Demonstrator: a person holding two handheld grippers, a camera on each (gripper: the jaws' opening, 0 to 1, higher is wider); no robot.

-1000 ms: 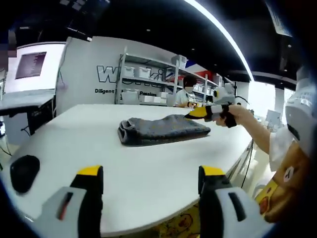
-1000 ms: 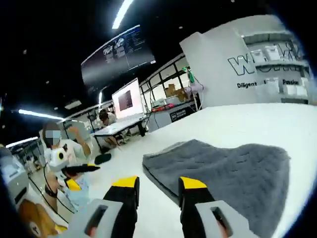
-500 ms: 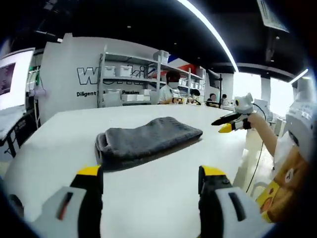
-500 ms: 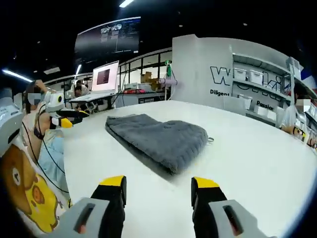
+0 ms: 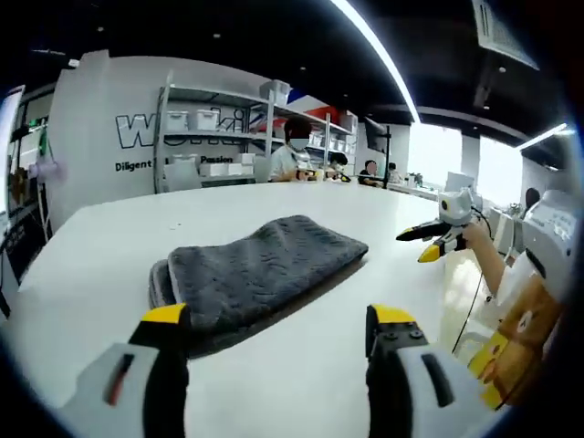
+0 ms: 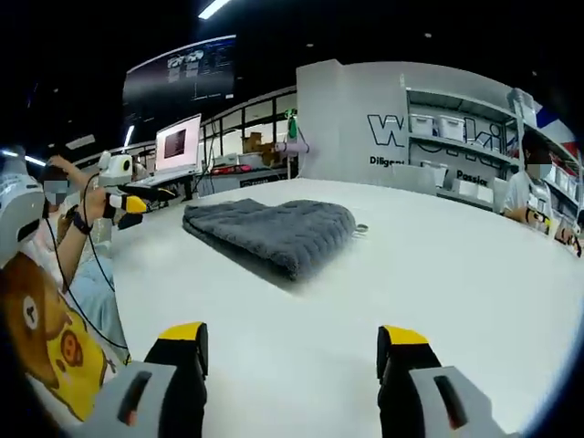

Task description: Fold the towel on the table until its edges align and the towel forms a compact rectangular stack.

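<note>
I see the grey towel (image 5: 258, 274) folded into a compact stack, lying flat near the middle of the white table (image 5: 109, 246). The left gripper (image 5: 278, 330) hangs over the near table edge, jaws wide apart and empty, short of the towel. The right gripper (image 6: 290, 344) likewise has its jaws spread wide, nothing between them, the towel (image 6: 274, 230) well ahead of it. Containers: pale bins (image 5: 203, 120) sit on the wall shelving (image 5: 214, 137); I cannot tell their contents.
</note>
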